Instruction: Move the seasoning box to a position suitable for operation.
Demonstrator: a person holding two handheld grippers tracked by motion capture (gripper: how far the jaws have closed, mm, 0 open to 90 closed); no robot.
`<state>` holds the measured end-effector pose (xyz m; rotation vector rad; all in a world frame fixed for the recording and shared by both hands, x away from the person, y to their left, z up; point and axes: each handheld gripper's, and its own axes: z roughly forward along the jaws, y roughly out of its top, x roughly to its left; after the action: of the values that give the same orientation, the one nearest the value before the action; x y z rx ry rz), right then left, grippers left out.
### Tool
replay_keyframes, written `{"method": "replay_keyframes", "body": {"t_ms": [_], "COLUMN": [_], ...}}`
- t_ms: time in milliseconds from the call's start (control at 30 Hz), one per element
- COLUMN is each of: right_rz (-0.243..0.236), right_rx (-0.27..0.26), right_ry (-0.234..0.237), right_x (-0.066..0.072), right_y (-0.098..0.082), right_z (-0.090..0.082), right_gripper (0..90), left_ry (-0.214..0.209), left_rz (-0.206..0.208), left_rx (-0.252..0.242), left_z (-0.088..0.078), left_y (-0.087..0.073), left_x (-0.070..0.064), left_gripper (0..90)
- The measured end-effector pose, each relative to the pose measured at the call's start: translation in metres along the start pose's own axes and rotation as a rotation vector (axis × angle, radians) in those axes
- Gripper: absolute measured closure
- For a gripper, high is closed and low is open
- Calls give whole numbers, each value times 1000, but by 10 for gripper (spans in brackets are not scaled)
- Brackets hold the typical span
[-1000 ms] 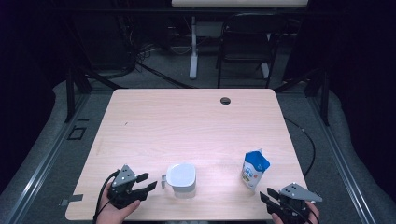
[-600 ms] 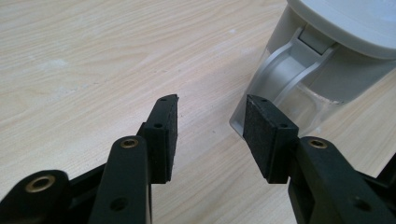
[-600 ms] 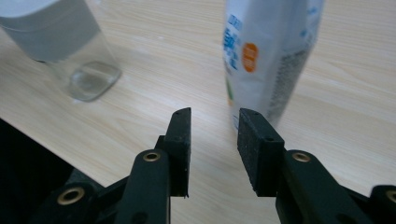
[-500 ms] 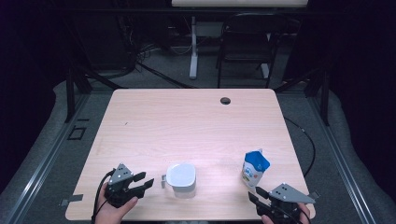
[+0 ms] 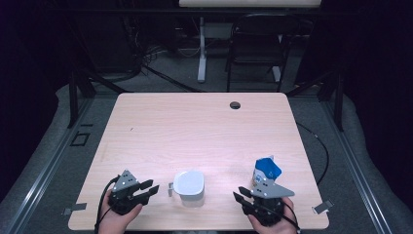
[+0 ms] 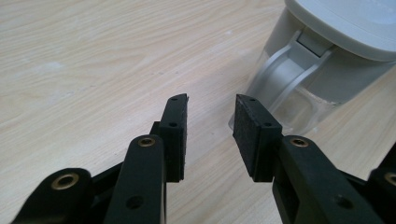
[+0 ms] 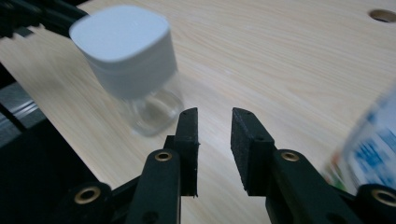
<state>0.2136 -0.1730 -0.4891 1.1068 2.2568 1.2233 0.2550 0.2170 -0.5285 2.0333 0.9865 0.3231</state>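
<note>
The jug [image 5: 189,187] stood just beside the left gripper [image 5: 150,188], between it and the right gripper [image 5: 238,193]. Both grippers were spread, had just been closing, and pinched nothing. The carton [image 5: 266,171] had writing too small to read.

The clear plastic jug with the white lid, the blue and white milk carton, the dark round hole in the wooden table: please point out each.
Clear plastic jug with white lid [image 5: 189,183], high view, on the lid.
Blue and white milk carton [image 5: 267,169], high view, on its folded top.
Dark round hole [image 5: 235,105], high view, on its middle.
</note>
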Motion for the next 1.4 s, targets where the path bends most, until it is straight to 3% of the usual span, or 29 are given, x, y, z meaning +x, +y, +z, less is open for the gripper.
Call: {"method": "replay_keyframes", "body": {"t_ms": [100, 333, 467, 567, 700, 933, 1067, 1167, 1400], "right_rz": [-16, -78, -54, -56, -68, -71, -79, -74, -77], "right_rx": [-15, -17, -7, 0, 20, 38, 53, 48, 55], "right_ry": [53, 83, 117, 132, 130, 123, 126, 123, 133], "right_x": [4, 11, 7, 6, 7, 6, 6, 6, 10], "right_y": [16, 51, 62, 62, 61, 55, 50, 48, 45], "right_z": [14, 42, 54, 58, 61, 59, 57, 57, 58], "right_gripper": [739, 792, 836, 862, 899, 900, 900, 898, 900], "left_ry": [1, -11, -13, -36, -69, -137, -143, -147, -143], "left_rz": [13, 0, -3, 0, 53, 142, 166, 154, 171], "left_rx": [-2, -22, -14, -5, 20, 24, 35, 38, 52], "left_z": [1, -4, -3, -5, -3, -5, -3, -2, 1], "left_y": [0, 7, 15, 27, 51, 89, 87, 83, 76], "left_x": [1, 4, 5, 3, -3, -25, -32, -34, -40], "left_gripper": [677, 744, 796, 835, 891, 900, 900, 900, 900]}}
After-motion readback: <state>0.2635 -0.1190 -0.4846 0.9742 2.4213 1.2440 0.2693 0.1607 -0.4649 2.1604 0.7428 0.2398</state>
